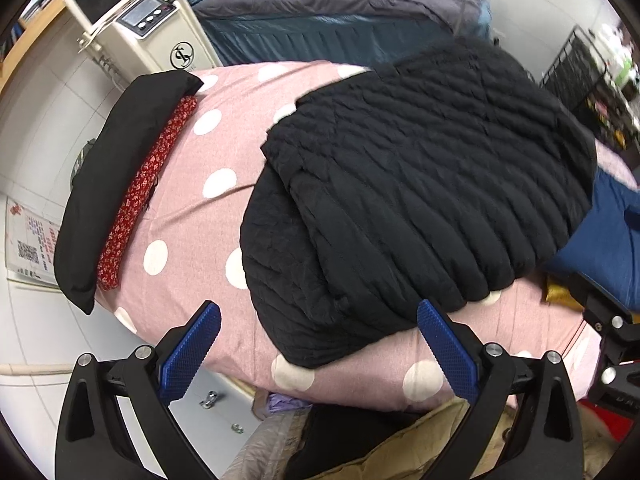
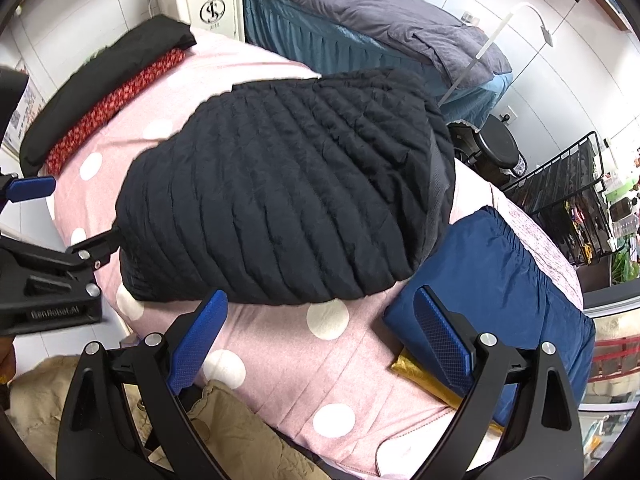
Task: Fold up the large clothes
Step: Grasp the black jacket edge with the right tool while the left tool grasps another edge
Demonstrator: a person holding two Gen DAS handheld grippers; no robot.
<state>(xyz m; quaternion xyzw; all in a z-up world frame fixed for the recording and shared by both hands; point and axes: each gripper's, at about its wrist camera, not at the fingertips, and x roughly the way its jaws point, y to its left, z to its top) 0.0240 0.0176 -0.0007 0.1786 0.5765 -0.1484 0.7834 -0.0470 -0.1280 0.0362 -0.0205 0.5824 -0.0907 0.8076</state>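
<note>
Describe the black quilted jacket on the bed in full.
The black quilted jacket looks like puffy, matte padded fabric stitched in parallel channels. It lies folded into a compact bundle, one layer lapped over another, on the pink polka-dot bedcover. Its right edge borders a folded navy garment. Neither hand-held gripper touches it.

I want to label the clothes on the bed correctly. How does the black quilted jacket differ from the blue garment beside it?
The black quilted jacket has stitched ribs; the blue garment is smooth with a gathered edge. The jacket lies mid-bed and shows larger; the blue one lies at the bed's edge, over something gold. Both lie folded on the pink dotted cover, ungripped.
</note>
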